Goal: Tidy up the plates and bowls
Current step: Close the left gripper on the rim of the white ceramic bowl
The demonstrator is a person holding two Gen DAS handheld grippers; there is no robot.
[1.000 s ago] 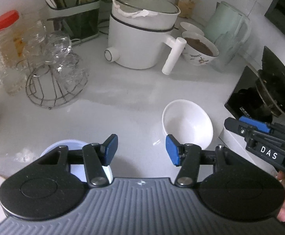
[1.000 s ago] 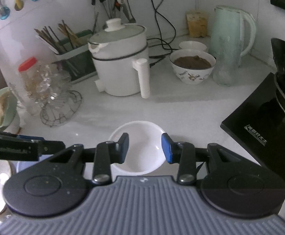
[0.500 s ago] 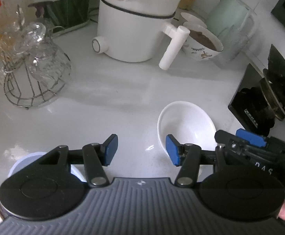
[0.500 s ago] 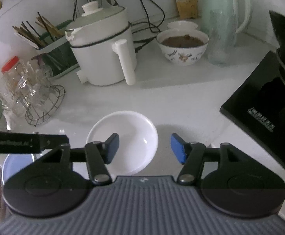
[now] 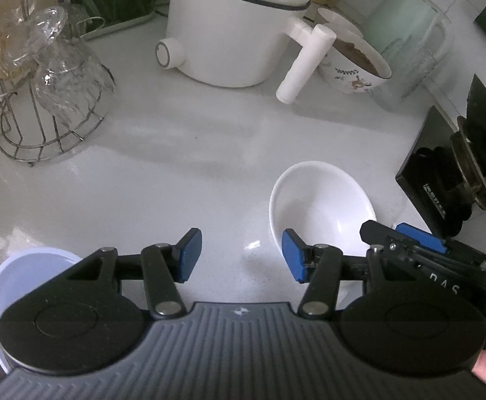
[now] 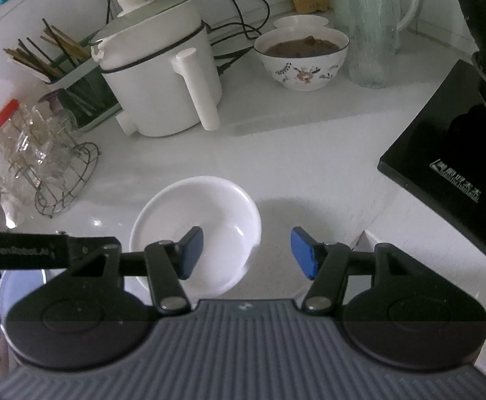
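Right gripper (image 6: 247,251) is nearer the white bowl (image 6: 206,213), jaws spread straddling its right rim, nothing pinched, while the left gripper (image 5: 241,255) hangs spread over bare worktop (image 5: 176,173).

Centre of the counter (image 5: 176,153) lies bare — open passage. Obstructions: wire glass rack (image 5: 49,100) at left, white cooker (image 5: 232,30) and food bowl (image 5: 356,63) behind, black stove (image 6: 443,163) at right — white bowl (image 6: 199,230) and blue bowl (image 5: 19,286) nearest.
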